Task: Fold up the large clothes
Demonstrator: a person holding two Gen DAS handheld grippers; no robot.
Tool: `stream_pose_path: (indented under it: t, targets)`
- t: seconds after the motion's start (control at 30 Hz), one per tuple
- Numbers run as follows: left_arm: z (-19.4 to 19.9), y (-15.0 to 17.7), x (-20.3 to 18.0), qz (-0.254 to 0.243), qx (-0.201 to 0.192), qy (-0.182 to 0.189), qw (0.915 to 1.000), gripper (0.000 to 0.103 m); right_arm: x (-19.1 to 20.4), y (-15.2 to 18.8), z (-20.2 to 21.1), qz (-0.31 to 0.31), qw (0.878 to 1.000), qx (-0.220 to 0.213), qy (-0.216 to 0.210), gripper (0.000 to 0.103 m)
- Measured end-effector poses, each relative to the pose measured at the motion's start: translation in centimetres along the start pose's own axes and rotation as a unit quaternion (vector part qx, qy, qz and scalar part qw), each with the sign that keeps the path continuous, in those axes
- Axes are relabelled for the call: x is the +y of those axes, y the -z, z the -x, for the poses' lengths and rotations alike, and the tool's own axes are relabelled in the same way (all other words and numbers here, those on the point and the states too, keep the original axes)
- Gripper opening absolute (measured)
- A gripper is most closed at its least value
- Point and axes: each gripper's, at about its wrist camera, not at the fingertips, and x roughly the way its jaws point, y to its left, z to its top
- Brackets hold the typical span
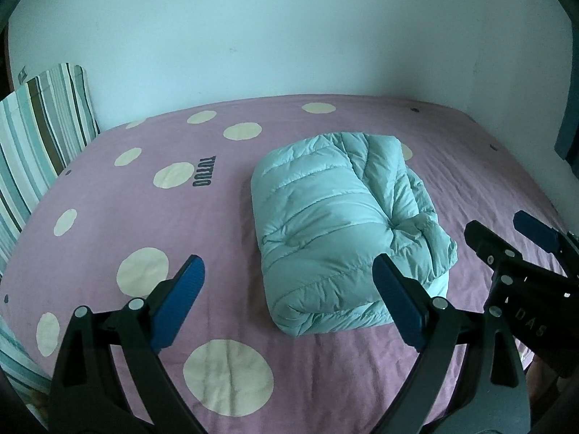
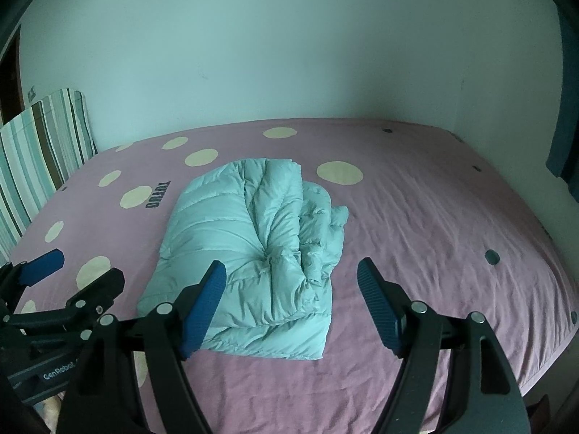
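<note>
Puffer jacket [image 1: 340, 228] lay folded into a compact bundle mid-bed [image 1: 325, 379], at 12 o'clock of both grippers. Left gripper [image 1: 287, 285] & right gripper [image 2: 291, 289]: jaws wide apart, holding nothing. Fold looked basically done; maybe tidying left.

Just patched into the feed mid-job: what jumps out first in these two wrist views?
The pale teal puffer jacket stands out first, folded into a bulky bundle near the middle of the pink polka-dot bedsheet. Next, the left gripper and right gripper hang open near its front edge, holding nothing. A striped pillow leans at the bed's left end.
</note>
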Motion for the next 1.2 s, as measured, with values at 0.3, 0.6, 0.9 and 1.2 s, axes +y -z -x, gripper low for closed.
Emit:
stream_pose_path:
  t: [0.3, 0.6, 0.9, 1.2]
  targets:
    - [0.1, 0.1, 0.4, 0.006, -0.001, 0.003, 1.0, 0.094, 0.9, 0.1, -0.1, 0.0, 1.0, 0.0, -0.001, 0.074]
    - [0.0, 0.2, 0.5, 0.007, 0.0, 0.003, 1.0, 0.094, 1.5, 0.1, 0.0, 0.002, 1.0, -0.003, -0.002, 0.074]
    - [0.1, 0.2, 0.5, 0.007, -0.001, 0.004, 1.0, 0.094, 1.7, 0.2, 0.1, 0.002, 1.0, -0.003, -0.002, 0.074]
    - [0.3, 0.3, 0.5, 0.011, -0.005, -0.004, 0.9999, 0.094, 1.8, 0.2, 0.0, 0.003, 1.0, -0.004, -0.001, 0.074]
